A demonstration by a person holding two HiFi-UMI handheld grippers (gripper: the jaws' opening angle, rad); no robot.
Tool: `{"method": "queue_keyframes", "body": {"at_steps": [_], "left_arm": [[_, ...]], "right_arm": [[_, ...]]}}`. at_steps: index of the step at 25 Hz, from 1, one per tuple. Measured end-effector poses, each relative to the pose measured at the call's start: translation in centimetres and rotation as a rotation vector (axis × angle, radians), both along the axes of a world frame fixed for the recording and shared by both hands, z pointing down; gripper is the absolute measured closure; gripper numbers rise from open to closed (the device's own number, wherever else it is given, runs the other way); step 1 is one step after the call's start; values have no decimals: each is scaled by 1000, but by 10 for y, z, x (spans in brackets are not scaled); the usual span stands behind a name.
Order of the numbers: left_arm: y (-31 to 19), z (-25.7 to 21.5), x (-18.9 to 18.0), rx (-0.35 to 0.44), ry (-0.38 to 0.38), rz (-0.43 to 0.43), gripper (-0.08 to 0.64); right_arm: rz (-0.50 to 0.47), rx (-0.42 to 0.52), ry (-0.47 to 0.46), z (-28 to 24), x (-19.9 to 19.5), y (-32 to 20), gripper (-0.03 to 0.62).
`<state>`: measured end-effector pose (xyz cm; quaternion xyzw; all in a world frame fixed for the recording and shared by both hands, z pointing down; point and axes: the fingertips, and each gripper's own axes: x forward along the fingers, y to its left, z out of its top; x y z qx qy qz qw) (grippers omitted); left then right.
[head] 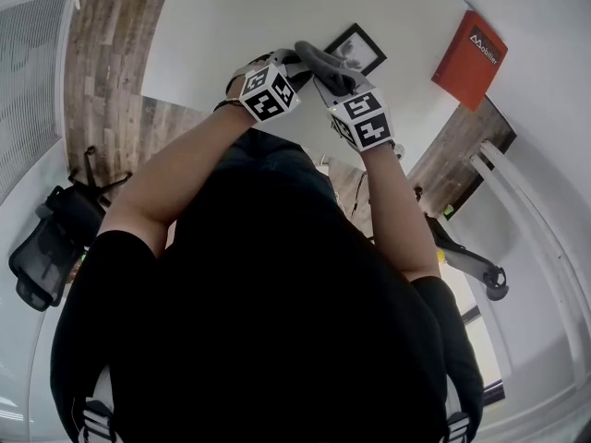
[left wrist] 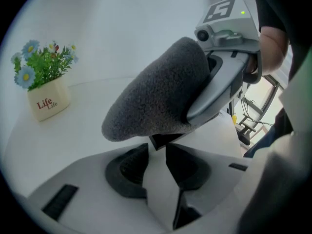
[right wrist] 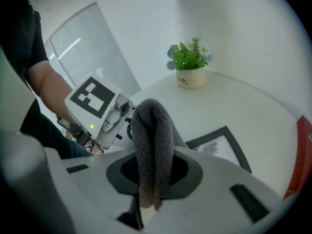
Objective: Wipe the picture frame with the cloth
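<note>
The picture frame (right wrist: 220,147) lies flat on the white surface (right wrist: 253,106), just beyond both claws. Our left claw (left wrist: 157,149) is pinched nearly together on what looks like the frame's dark edge, a thin bite. Our right claw (right wrist: 151,179) is clamped on the folded grey cloth (right wrist: 152,140), held over the frame's near corner. We judge the risk lies in the hold: if we press hard, the frame may pivot out of that slim nip, or the bulky fold may drag loose
</note>
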<state>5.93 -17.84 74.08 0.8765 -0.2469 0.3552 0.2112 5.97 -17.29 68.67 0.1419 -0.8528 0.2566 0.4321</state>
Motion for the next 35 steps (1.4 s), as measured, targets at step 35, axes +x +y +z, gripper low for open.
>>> {"method": "queue_keyframes", "body": {"at_steps": [35], "left_arm": [[0, 0, -1, 54, -26, 16, 451]], "right_arm": [[153, 282, 270, -8, 100, -112, 548]]}}
